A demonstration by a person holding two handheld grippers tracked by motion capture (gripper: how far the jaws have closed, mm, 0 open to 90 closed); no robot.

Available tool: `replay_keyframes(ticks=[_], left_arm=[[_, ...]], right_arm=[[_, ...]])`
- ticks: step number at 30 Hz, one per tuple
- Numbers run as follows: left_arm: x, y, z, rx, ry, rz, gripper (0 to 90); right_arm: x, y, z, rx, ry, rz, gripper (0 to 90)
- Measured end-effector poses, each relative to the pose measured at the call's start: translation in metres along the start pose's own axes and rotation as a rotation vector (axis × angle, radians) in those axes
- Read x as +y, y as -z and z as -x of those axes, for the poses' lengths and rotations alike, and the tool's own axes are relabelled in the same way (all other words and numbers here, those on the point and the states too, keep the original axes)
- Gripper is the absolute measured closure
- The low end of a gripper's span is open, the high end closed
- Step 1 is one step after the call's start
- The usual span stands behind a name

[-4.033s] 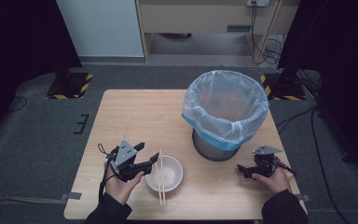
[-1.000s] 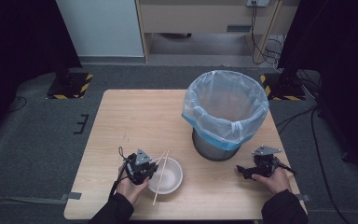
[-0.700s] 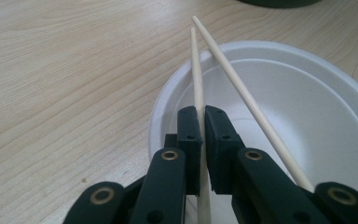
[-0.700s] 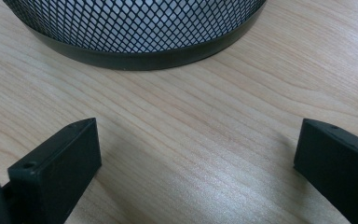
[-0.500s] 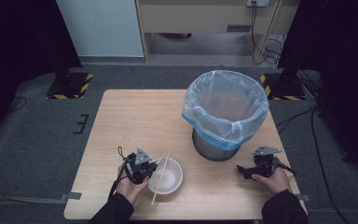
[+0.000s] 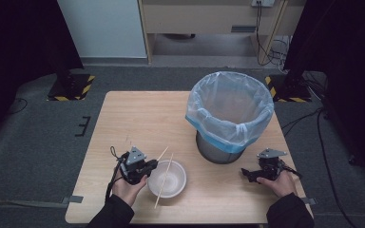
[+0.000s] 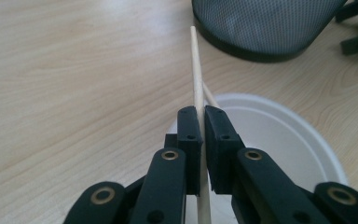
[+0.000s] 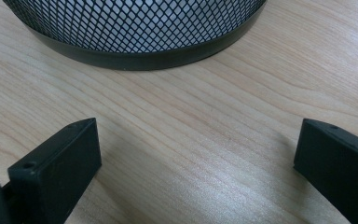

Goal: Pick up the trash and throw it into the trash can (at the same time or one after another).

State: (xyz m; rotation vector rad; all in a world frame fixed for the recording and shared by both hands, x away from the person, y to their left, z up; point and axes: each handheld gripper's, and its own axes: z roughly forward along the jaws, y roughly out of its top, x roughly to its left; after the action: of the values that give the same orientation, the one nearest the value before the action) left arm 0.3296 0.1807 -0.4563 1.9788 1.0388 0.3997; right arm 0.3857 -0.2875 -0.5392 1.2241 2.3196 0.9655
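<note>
A: Chopsticks first, high view. Where are they vs the grippers?

B: Two of them. One chopstick (image 6: 162, 155) sits in the left gripper (image 6: 148, 166), tip pointing up-right toward the bin (image 6: 230, 113). Second chopstick (image 6: 164, 180) lies across the white bowl (image 6: 167, 179), near end hanging over the bowl's front rim. Both on the left side of the bench (image 6: 138, 114), bowl just right of the left hand (image 6: 127, 186).

A: Right side?

B: Right gripper (image 6: 248, 174) rests on the bench near the bin base, well apart from the bowl. Left hand is clearly nearer, so any carry to the bin is prob. its job.

A: Left gripper view, jaw state?

B: Jaws closed hard on the held chopstick (image 7: 198, 100); pads (image 7: 189, 140) pinch it w/ no gap. Stick's long axis runs straight along the jaws, away toward the bin's mesh base (image 7: 265, 25). Bowl (image 7: 298, 144) below and right, the other stick (image 7: 209, 97) peeking past the pads.

A: Right gripper view?

B: Jaws spread wide, nothing between, just bare bench (image 8: 205, 154). Mesh bin wall (image 8: 135, 25) close ahead.

A: What does the next move turn on?

B: Bin lies up-right of the grip, rim high; I'd guess the stick needs lifting above it.
</note>
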Motion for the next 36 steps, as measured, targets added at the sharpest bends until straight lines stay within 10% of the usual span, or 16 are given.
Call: replay_keyframes(ticks=[36], left_arm=[[0.097,0.062,-0.001,0.005,-0.090,0.344,85.1]], right_arm=[[0.000,0.000,0.000,0.000,0.000,0.001,0.8]])
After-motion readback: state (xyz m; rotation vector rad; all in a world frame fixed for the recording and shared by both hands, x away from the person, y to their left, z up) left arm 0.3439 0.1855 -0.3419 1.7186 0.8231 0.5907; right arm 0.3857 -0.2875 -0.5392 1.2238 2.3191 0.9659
